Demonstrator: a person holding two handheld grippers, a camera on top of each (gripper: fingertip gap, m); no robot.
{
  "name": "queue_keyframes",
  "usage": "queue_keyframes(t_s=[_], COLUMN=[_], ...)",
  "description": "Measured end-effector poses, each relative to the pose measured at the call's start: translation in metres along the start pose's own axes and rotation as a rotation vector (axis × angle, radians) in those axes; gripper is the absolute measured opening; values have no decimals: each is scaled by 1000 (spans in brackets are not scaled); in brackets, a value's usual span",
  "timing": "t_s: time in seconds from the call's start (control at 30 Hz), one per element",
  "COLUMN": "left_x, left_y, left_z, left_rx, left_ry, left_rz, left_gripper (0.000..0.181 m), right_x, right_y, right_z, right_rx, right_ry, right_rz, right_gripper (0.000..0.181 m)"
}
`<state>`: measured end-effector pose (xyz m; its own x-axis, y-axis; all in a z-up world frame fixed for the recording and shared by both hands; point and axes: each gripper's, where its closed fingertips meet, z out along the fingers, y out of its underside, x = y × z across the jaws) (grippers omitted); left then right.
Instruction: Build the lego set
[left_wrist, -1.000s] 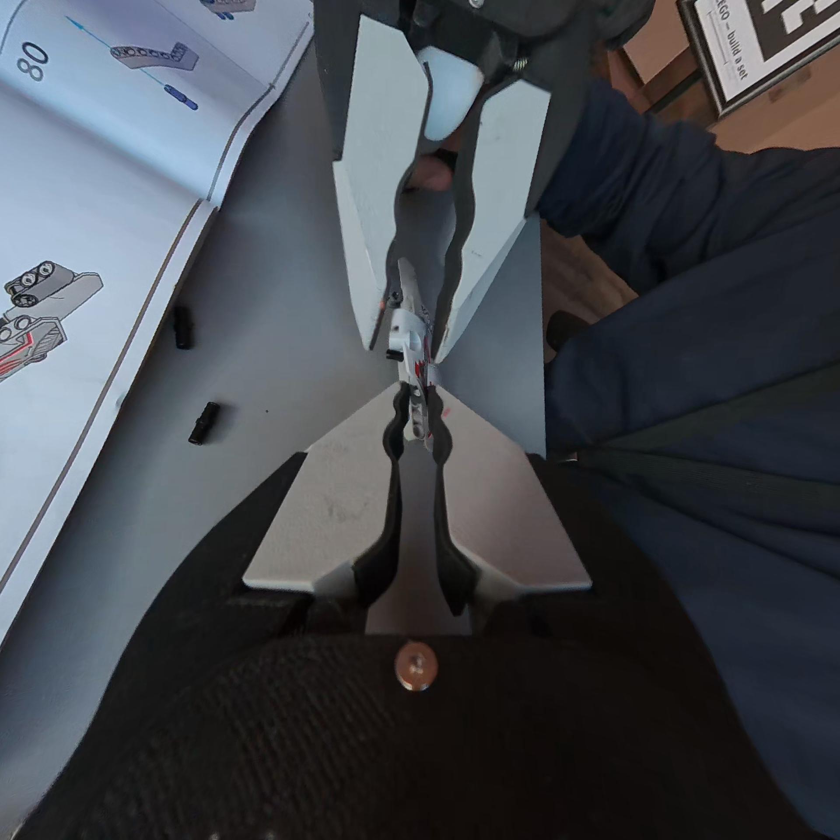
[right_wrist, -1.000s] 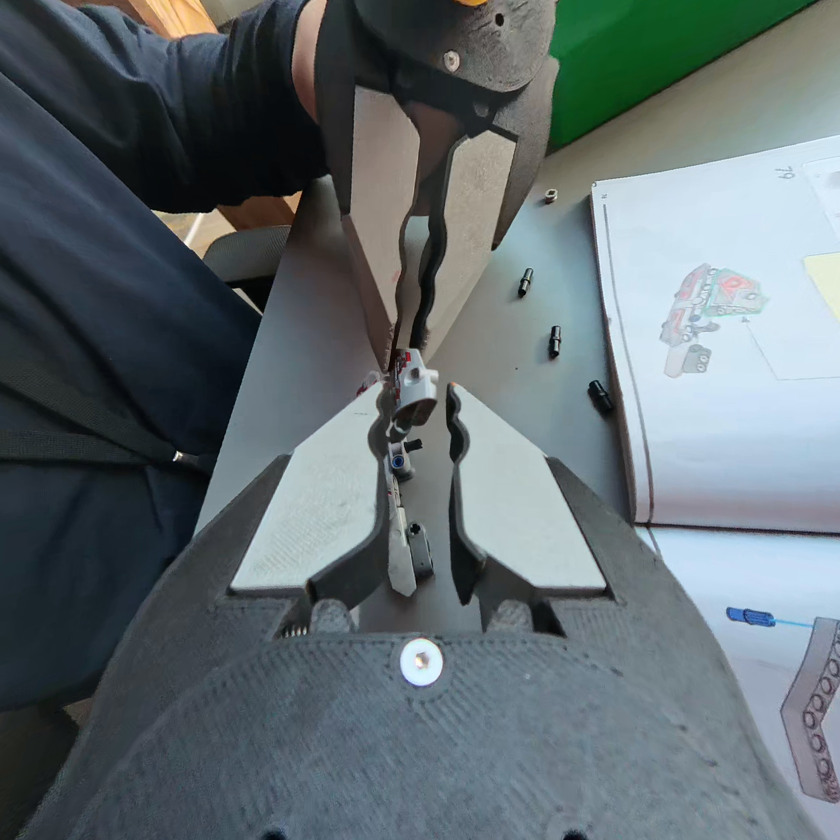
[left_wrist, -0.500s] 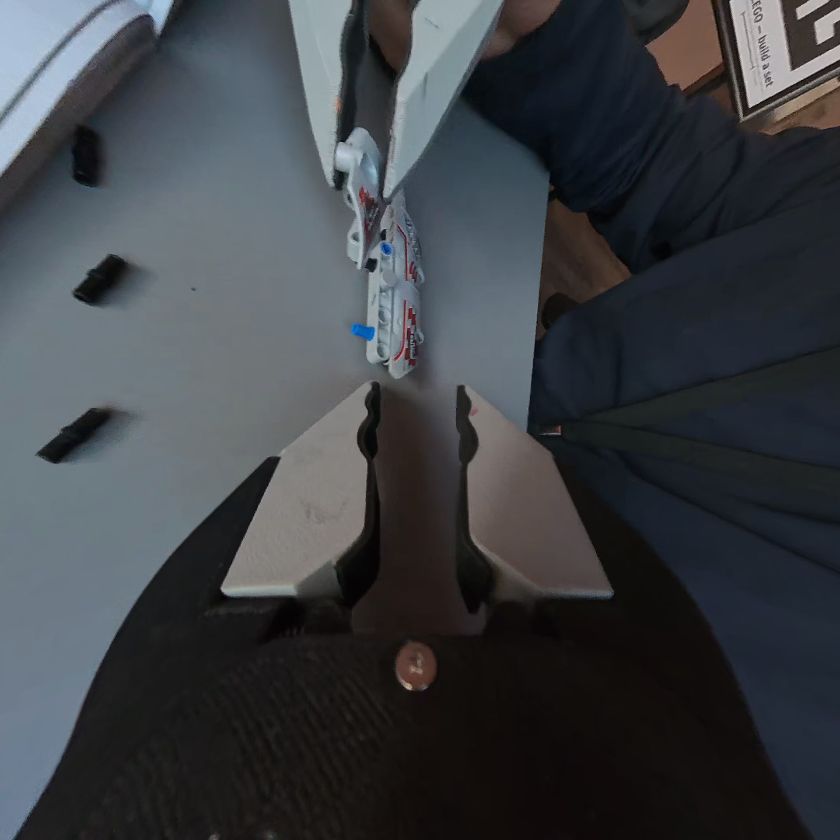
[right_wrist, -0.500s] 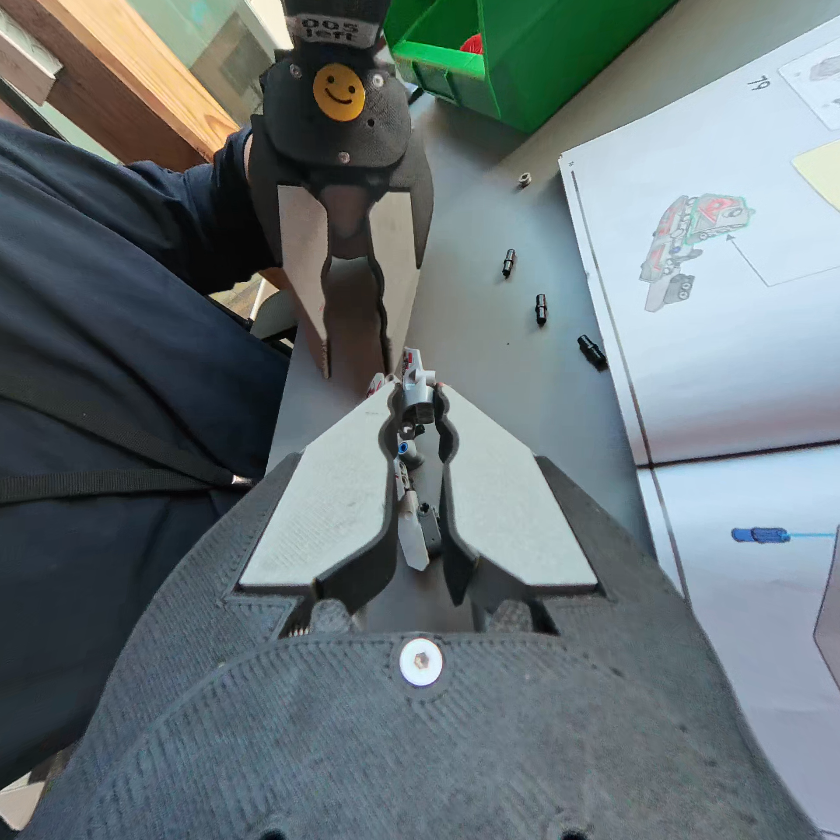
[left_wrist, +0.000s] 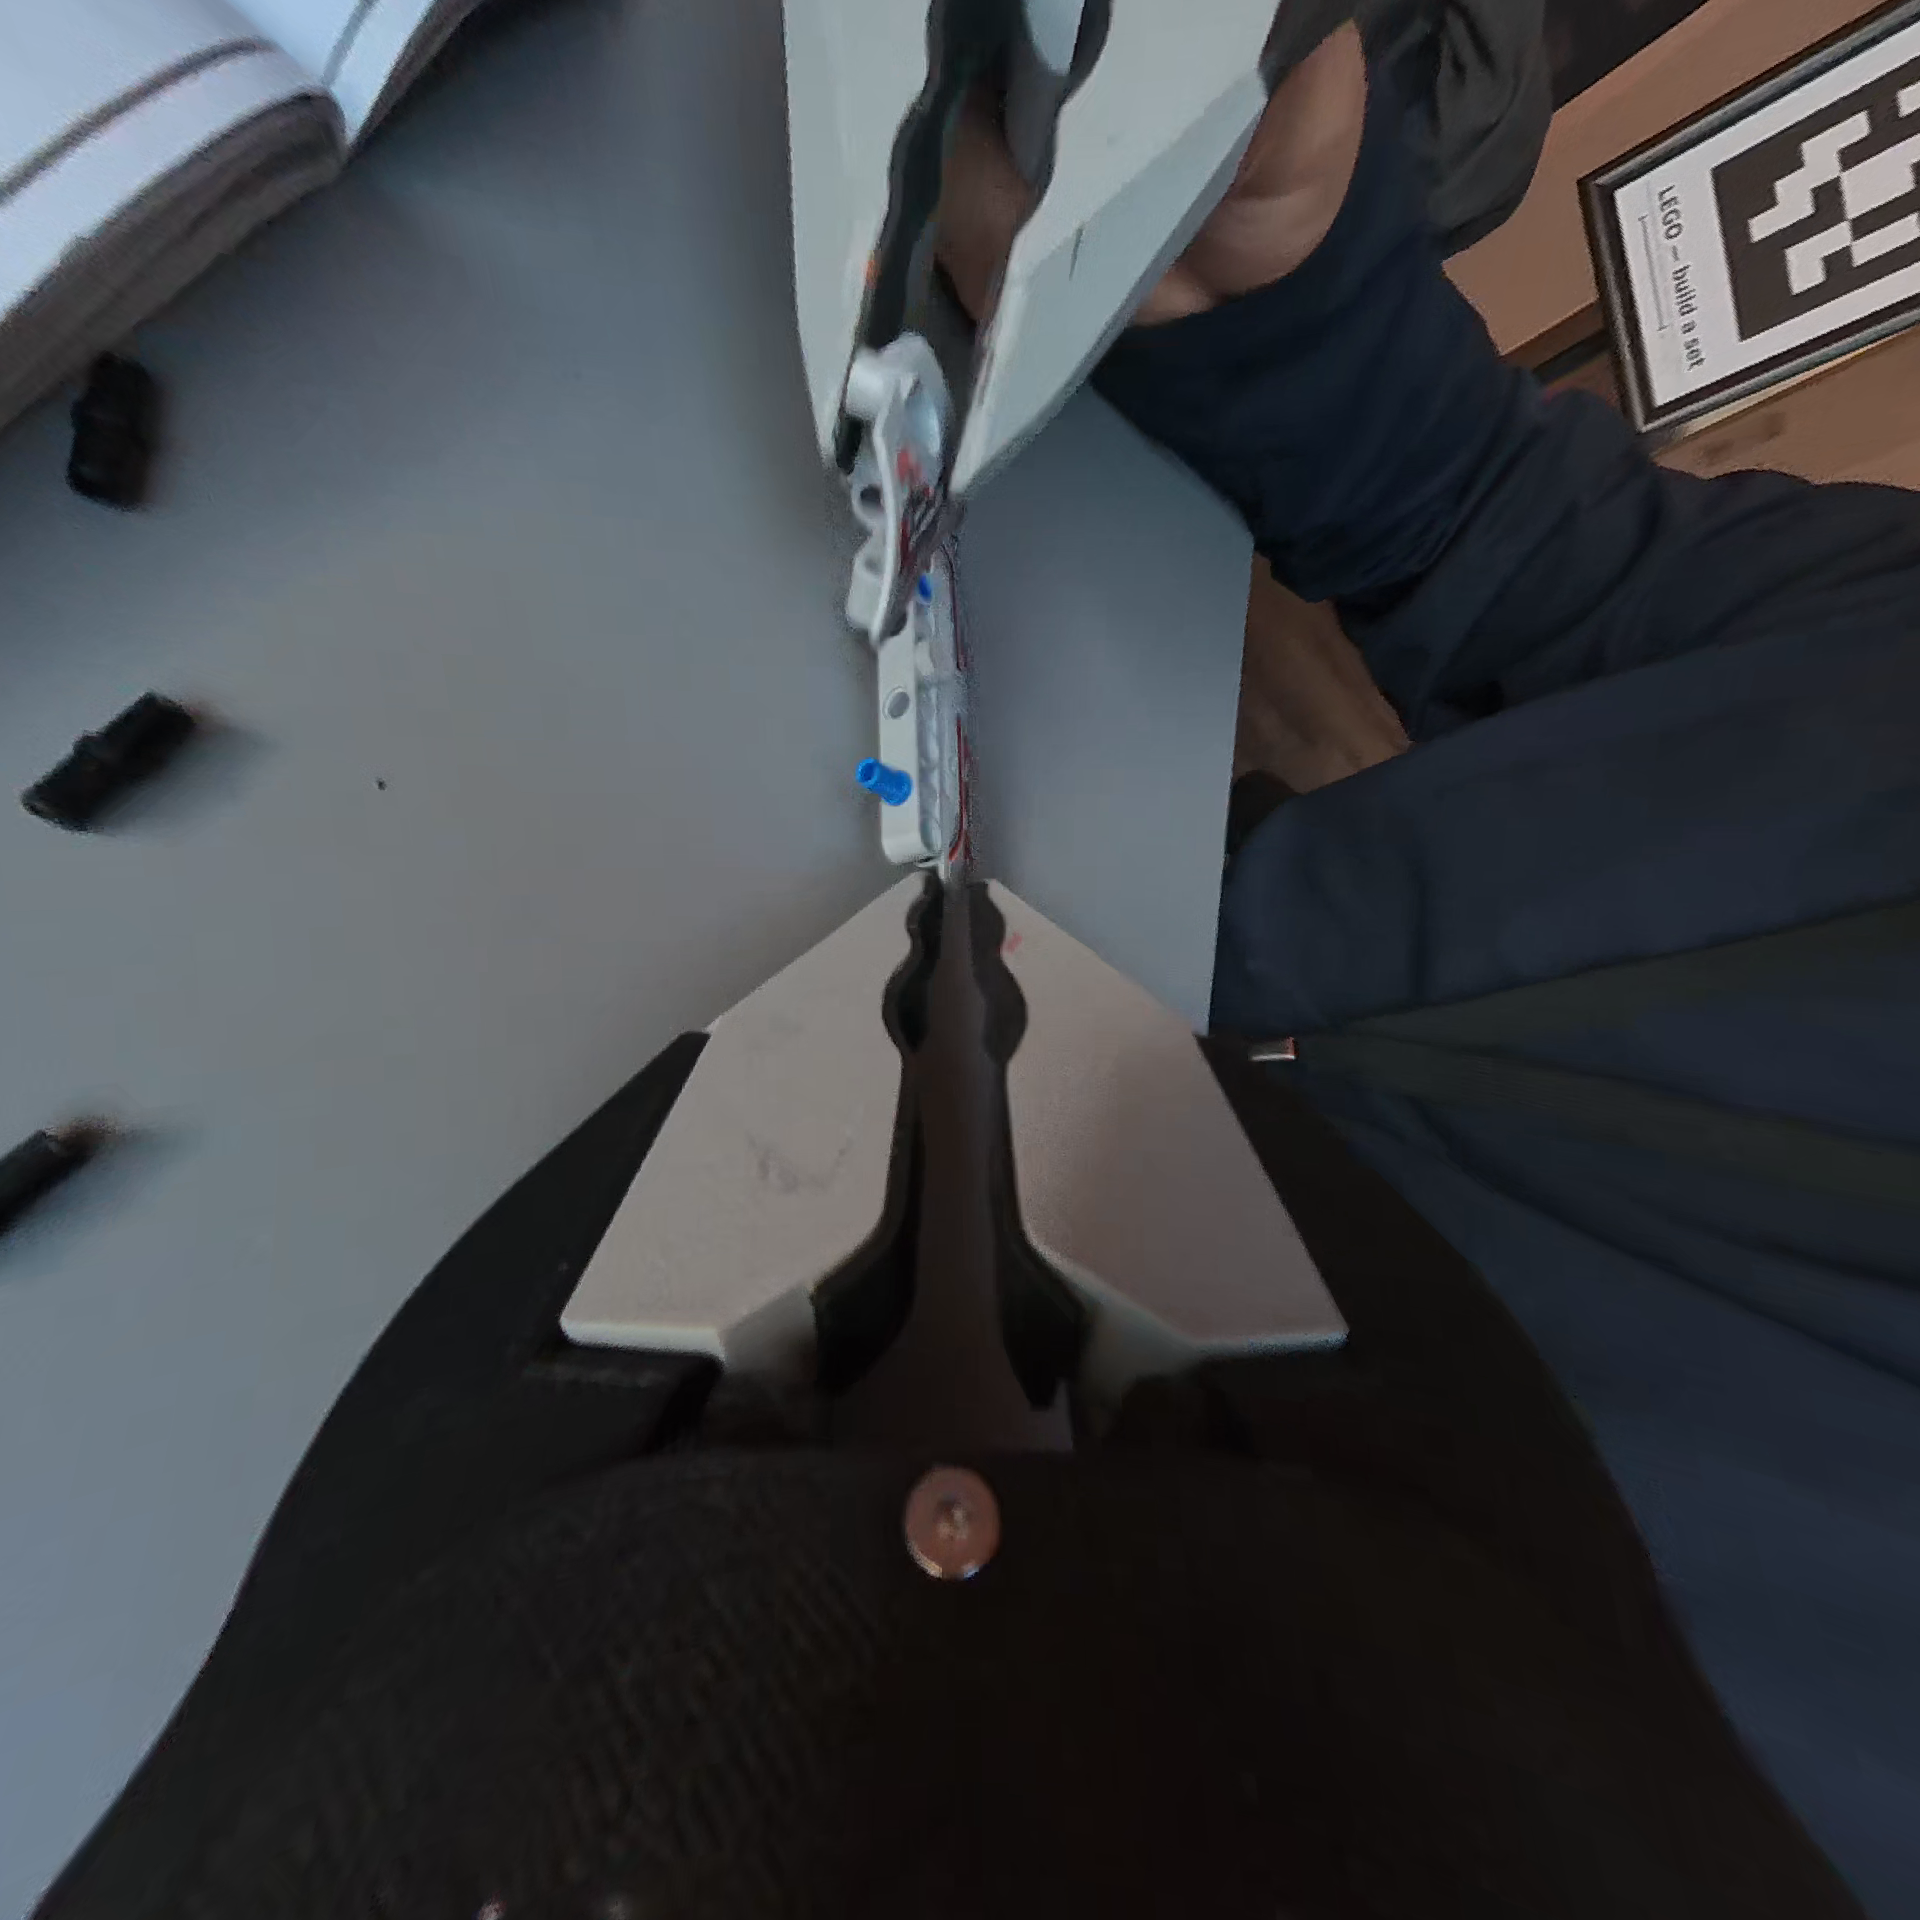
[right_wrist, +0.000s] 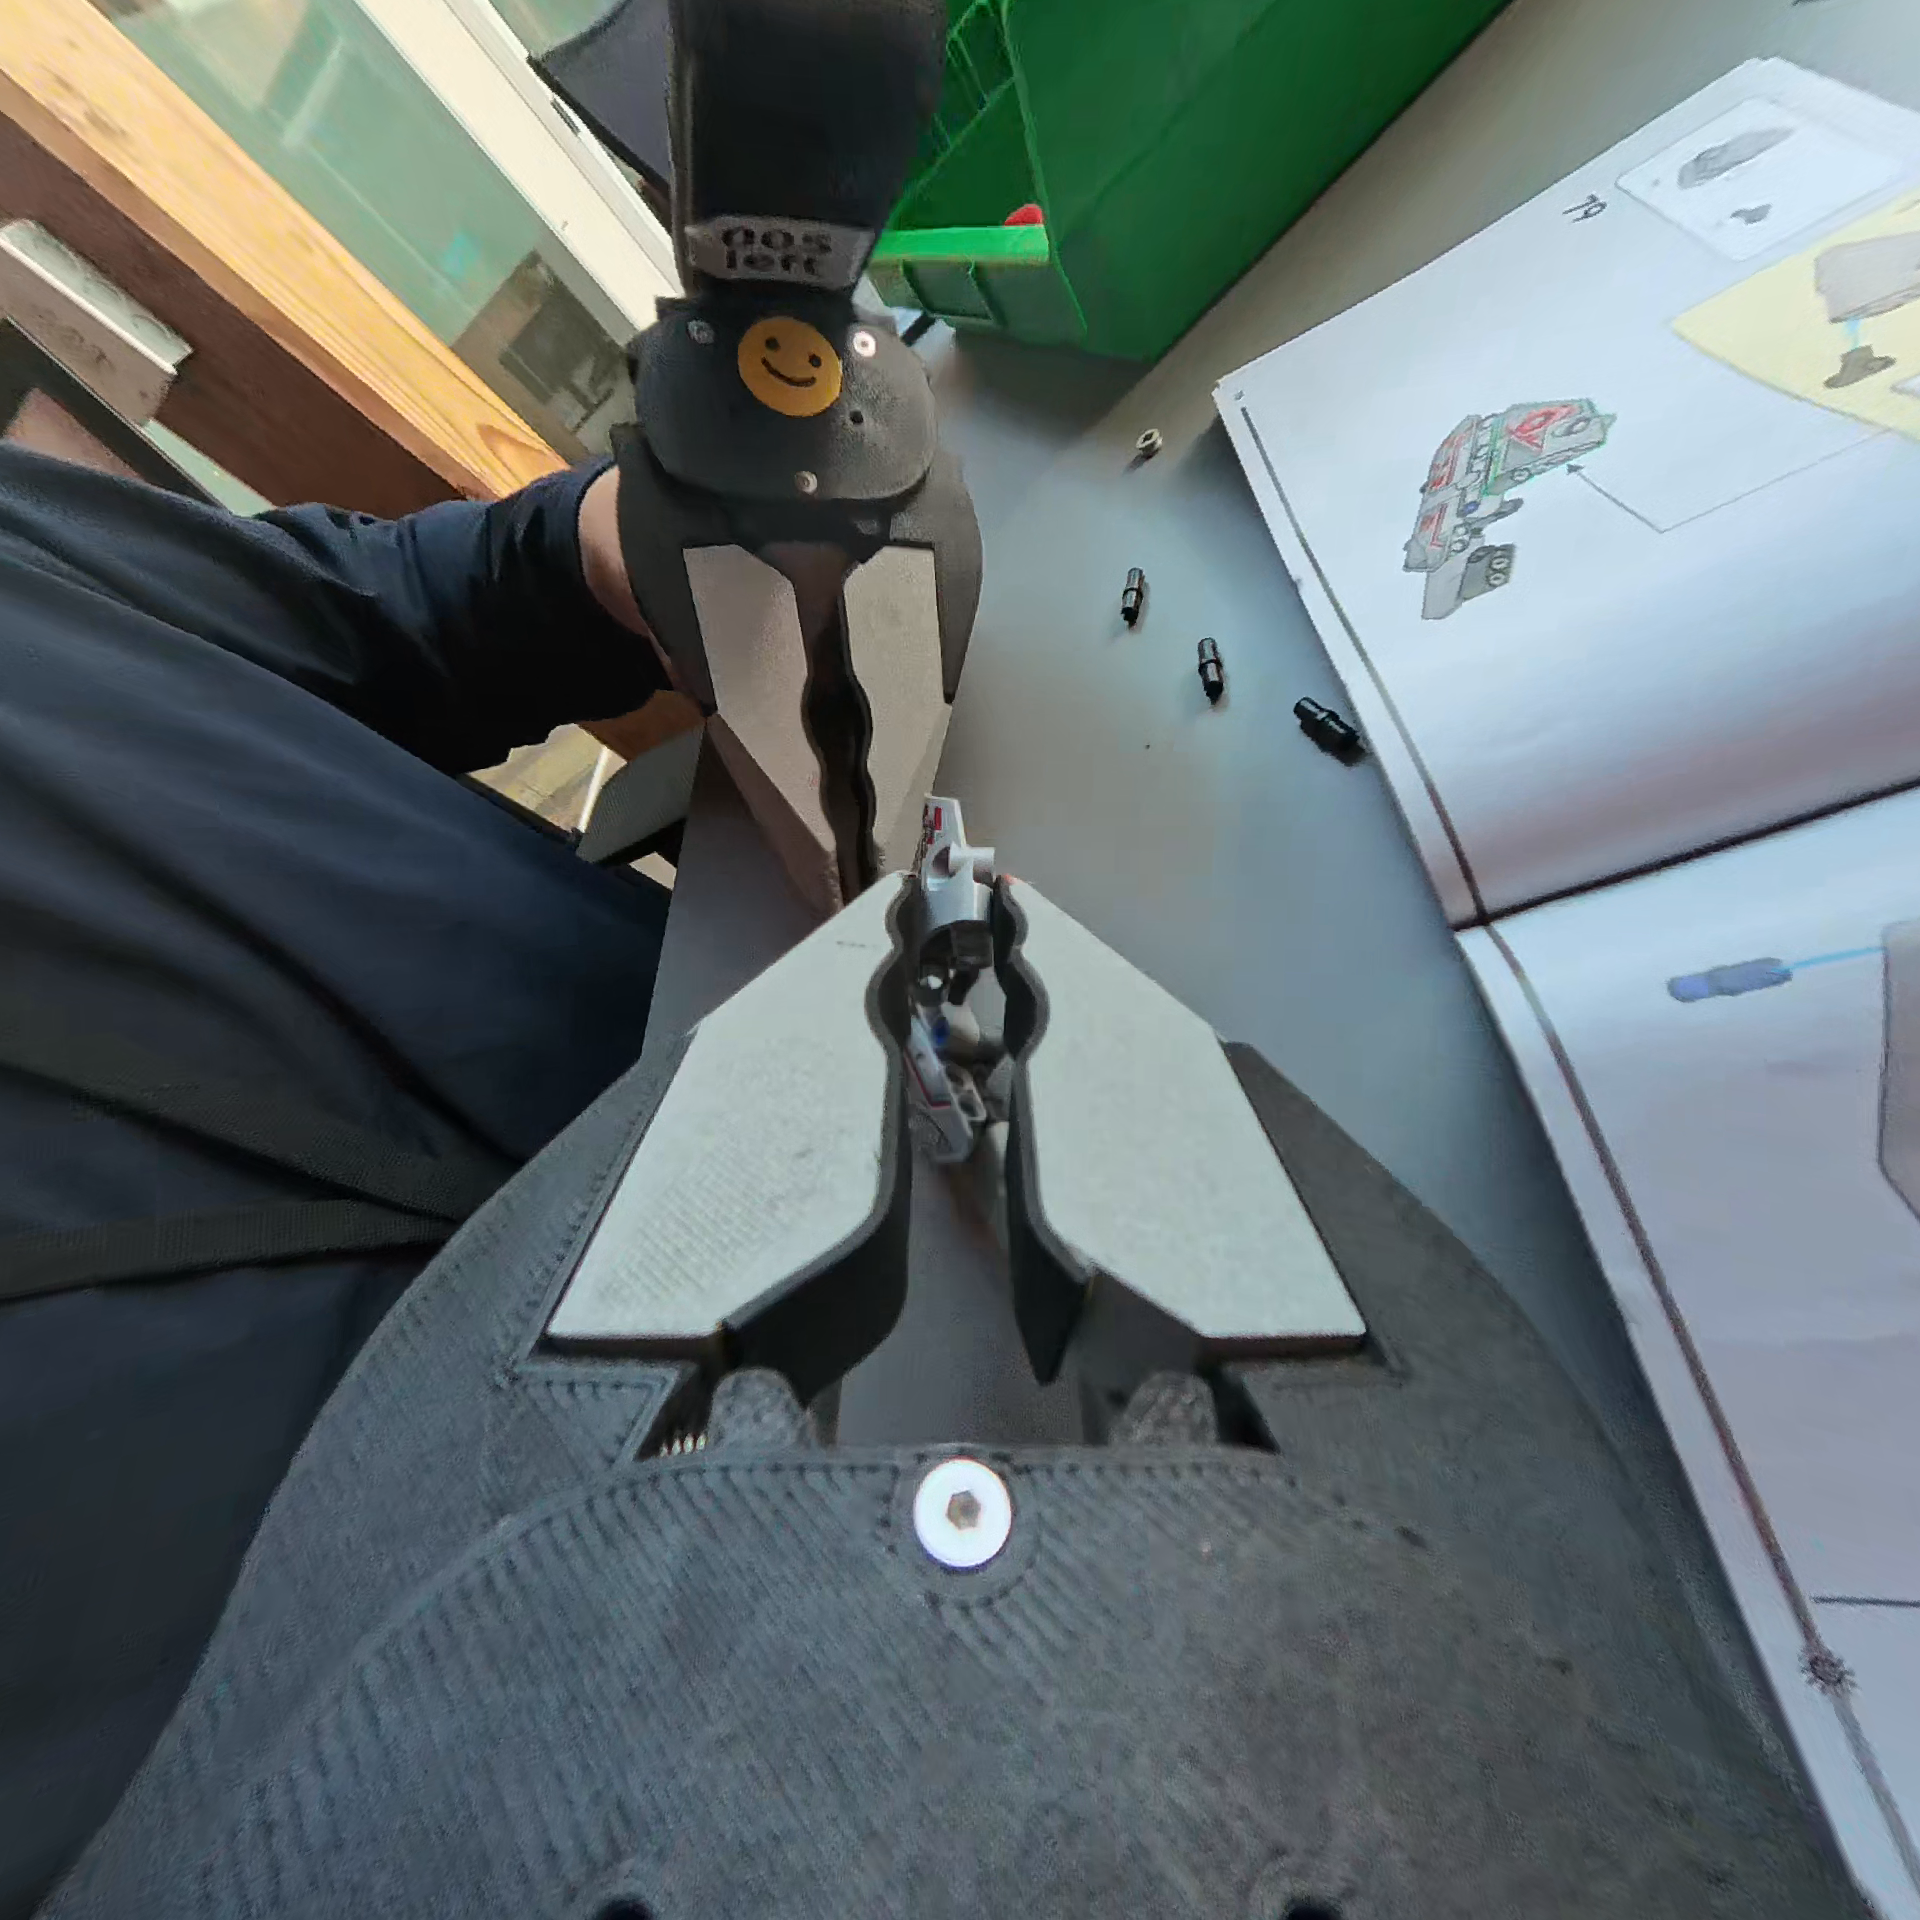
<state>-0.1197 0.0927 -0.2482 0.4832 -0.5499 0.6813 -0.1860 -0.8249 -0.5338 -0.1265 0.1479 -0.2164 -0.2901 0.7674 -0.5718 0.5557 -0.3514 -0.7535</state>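
Observation:
A white and grey lego assembly (left_wrist: 920, 717) with red markings and a blue pin (left_wrist: 883, 779) hangs above the grey table (left_wrist: 520, 623). My right gripper (right_wrist: 948, 899) is shut on its far end; the grey connector (right_wrist: 956, 862) shows between the tips. The right gripper also shows at the top of the left wrist view (left_wrist: 899, 457). My left gripper (left_wrist: 953, 896) is shut, its tips right at the assembly's near end, with nothing visible between them. In the right wrist view the left gripper (right_wrist: 852, 883) sits just left of the assembly.
Three black pins (right_wrist: 1132, 594) (right_wrist: 1208, 665) (right_wrist: 1328, 724) lie beside the open instruction booklet (right_wrist: 1610, 675). A small grey ring (right_wrist: 1148, 444) and a green bin (right_wrist: 1143, 156) are farther back. The table edge (left_wrist: 1236, 727) and the person's dark clothing are close by. Across from one pair of fingers to the other is roughly 7 cm.
My left gripper let go of the assembly, drew back, then shut again at its near end. My right gripper has closed on the assembly and keeps holding it.

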Motion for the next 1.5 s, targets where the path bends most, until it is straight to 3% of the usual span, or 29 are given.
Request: queue_keyframes(t_s=[0.17,0.33,0.5,0.63,0.8,1.0,1.2,1.37,1.5], left_x=[-5,-20,-21,-19,-11,1,-8,-7,-13], left_y=[-11,-18,-22,-15,-7,4,10,-5,-9], left_z=[-1,-13,-20,-23,-27,-28,-31,-27,-26], left_rx=[-14,-66,-97,-158,-217,-274,-354,-335,-303], left_ry=[-73,-262,-284,-209,-66,148,184,206,142], left_rz=[117,319,408,446,465,388,322,281,311], left_gripper=[0,0,0,0,0,0,0,0,5], right_x=[-5,-12,-13,-8,-7,-7,-3,0,5], right_y=[0,-11,-17,-23,-12,-6,11,12,8], right_z=[3,-8,-17,-28,-35,-20,0,3,-3], right_rx=[1,79,111,128,42,36,-29,-23,14], right_ry=[1,-4,24,57,38,-54,-88,-65,-64], right_rz=[-30,-100,-179,-185,-101,113,238,266,299], right_gripper=[9,9,9,9,10,9,9,9,9])
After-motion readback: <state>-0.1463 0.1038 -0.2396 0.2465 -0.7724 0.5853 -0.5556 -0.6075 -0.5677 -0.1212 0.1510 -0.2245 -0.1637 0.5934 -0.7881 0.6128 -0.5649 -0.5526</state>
